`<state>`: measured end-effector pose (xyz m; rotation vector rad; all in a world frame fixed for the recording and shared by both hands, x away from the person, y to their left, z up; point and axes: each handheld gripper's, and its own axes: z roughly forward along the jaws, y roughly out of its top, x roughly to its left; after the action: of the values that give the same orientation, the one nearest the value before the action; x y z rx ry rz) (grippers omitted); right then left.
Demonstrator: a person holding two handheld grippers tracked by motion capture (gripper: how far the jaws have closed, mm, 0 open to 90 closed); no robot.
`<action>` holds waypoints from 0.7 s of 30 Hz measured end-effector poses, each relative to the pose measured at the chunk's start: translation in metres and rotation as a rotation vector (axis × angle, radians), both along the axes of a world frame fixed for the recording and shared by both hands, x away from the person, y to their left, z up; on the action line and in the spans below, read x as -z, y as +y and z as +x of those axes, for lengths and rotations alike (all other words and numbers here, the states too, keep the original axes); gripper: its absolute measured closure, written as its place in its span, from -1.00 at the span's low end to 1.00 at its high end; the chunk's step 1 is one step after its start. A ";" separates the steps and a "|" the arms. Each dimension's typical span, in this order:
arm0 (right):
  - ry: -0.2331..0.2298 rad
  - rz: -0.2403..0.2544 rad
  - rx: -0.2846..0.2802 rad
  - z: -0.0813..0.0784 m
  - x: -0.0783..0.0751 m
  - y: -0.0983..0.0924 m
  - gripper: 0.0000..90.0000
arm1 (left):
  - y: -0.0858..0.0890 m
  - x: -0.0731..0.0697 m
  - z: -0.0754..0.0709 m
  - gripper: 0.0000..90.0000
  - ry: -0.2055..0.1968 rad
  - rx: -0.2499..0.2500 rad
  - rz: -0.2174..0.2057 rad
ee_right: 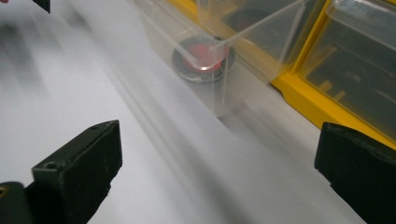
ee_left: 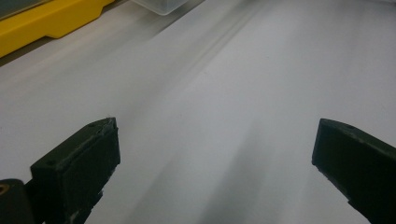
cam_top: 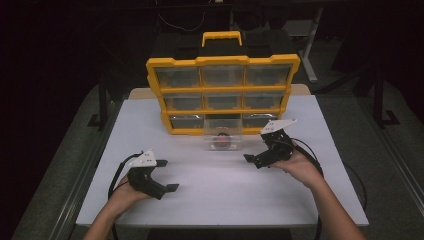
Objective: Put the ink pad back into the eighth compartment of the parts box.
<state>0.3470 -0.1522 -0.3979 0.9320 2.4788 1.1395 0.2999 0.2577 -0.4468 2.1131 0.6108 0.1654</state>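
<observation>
a: high view, item one: yellow organiser (cam_top: 223,62), one, upright at the far side of the white table (cam_top: 210,195), black handle case behind it. clear drawers counted: three rows of three, nine.

b: eight sit in the frame. the ninth, the pulled-out drawer (cam_top: 223,135), bottom row, middle, juts onto the table.

a: contents of that drawer: round red-and-dark piece (cam_top: 221,140), one. in the right gripper view it (ee_right: 203,58) lies flat on the drawer floor behind the clear front wall.

b: grippers: two. left gripper (cam_top: 164,176), near left of the table, jaws apart, nothing between them; bare tabletop (ee_left: 224,116) ahead in the left gripper view.

a: right gripper (cam_top: 252,161), just right of the drawer, jaws wide apart, nothing held. apart from the drawer, not touching.

b: hands: two, one per gripper. cables: one trailing from each.
</observation>
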 end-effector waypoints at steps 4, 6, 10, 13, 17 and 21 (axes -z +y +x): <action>-0.006 0.001 0.007 -0.008 0.008 -0.003 -0.99 | 0.000 0.000 0.000 -0.99 0.000 0.000 0.001; -0.006 0.002 0.010 -0.009 0.010 -0.003 -0.99 | 0.000 0.000 0.000 -0.99 0.000 0.000 0.000; -0.005 -0.005 0.020 -0.017 0.018 -0.008 -0.99 | 0.000 0.000 -0.001 -0.99 0.001 -0.001 -0.001; -0.008 0.000 0.040 -0.022 0.023 -0.013 -0.99 | 0.000 0.001 -0.001 -0.99 0.001 0.000 0.001; -0.002 0.010 0.051 -0.027 0.028 -0.018 -0.99 | 0.000 0.001 -0.001 -0.99 0.002 -0.001 0.002; -0.009 0.010 0.059 -0.035 0.036 -0.023 -0.99 | 0.000 0.000 -0.001 -0.99 0.000 -0.001 0.002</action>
<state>0.3119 -0.1754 -0.4339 0.9938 2.4241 1.1350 0.2988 0.2578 -0.4473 2.1146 0.6125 0.1662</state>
